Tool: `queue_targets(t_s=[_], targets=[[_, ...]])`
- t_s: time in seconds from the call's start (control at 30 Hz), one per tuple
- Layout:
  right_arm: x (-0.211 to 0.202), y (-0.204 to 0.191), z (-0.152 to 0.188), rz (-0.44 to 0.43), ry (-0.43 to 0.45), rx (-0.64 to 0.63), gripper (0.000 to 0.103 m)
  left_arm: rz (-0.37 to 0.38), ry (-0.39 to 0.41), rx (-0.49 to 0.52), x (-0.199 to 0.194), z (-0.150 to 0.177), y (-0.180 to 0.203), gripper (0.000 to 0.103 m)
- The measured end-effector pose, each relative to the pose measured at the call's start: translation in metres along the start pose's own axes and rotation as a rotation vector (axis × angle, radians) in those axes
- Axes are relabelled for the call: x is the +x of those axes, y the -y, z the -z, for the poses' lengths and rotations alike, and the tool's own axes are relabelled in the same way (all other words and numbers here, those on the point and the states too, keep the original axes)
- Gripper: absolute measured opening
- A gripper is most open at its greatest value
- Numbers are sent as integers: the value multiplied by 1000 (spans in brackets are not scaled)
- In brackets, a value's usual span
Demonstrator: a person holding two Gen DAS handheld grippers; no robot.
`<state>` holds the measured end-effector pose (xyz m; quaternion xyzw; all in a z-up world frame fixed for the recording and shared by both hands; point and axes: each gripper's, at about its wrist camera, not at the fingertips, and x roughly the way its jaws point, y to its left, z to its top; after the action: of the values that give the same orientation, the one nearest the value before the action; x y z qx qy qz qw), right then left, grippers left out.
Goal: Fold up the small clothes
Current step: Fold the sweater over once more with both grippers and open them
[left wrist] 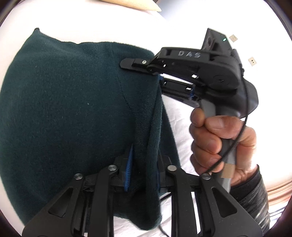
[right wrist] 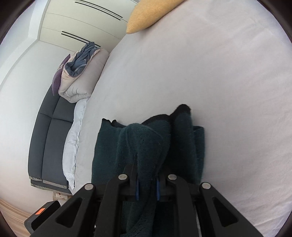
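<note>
Left gripper (left wrist: 144, 173): clamped on dark green garment (left wrist: 63, 109) edge. Right gripper (right wrist: 147, 187): likewise clamped on a bunched fold; rest draped ahead over white bed (right wrist: 228, 91). Beyond: yellow cushion (right wrist: 149, 14), folded duvet (right wrist: 82, 76).

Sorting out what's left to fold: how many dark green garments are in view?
1. The dark green garment hangs over the white bed, pinched by the left tool and the right tool. More may lie out of view.
</note>
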<state>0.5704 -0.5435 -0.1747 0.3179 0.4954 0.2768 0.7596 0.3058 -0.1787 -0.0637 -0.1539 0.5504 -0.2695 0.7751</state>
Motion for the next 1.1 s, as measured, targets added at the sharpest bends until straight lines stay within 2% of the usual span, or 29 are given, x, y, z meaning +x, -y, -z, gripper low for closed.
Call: queue_targets(t_s=[0.07, 0.1, 0.13, 0.2, 0.27, 0.37, 0.53, 0.67, 0.7, 0.73, 0.77, 0.8, 0.83, 0.9, 0.97, 1.1], targets=[[2, 9, 2, -18, -2, 30, 15, 27, -2, -8, -7, -1, -1, 29], [1, 12, 3, -33, 3, 44, 15, 38, -18, -13, -14, -1, -3, 35], [0, 11, 4, -44, 3, 56, 18, 50, -28, -12, -21, 0, -4, 49], [-7, 12, 10, -59, 3, 80, 24, 75, -2, -8, -47, 3, -12, 57], [-17, 12, 19, -79, 7, 99, 41, 94, 39, 9, -73, 7, -17, 59], [-35, 7, 41, -86, 30, 80, 55, 80, 116, 5, -109, 1, -48, 63], [-33, -15, 78, -69, -24, 50, 58, 58, 120, -103, -119, -19, -112, 65], [-26, -29, 96, -30, -57, 16, 58, 35, 98, -85, -112, -28, -127, 65], [-25, -31, 98, -13, -60, -2, 58, 28, 96, -73, -105, -33, -124, 65], [-25, -33, 99, 3, -61, -15, 53, 20, 92, -55, -105, -36, -124, 65], [-24, -33, 99, 38, -64, -27, 35, 14, 86, -45, -104, -41, -125, 65], [-26, -31, 98, 75, -70, -32, 23, 10, 84, -43, -106, -43, -124, 65], [-28, -27, 96, 82, -70, -23, 16, 14, 87, -47, -105, -47, -126, 65], [-36, -23, 93, 88, -47, -22, 15, 39, 87, -49, -102, -51, -118, 65], [-45, -21, 88, 93, -26, -27, 14, 44, 84, -33, -77, -39, -95, 65], [-57, -10, 83, 83, -9, -19, 14, 39, 86, 12, -76, -38, -84, 65]])
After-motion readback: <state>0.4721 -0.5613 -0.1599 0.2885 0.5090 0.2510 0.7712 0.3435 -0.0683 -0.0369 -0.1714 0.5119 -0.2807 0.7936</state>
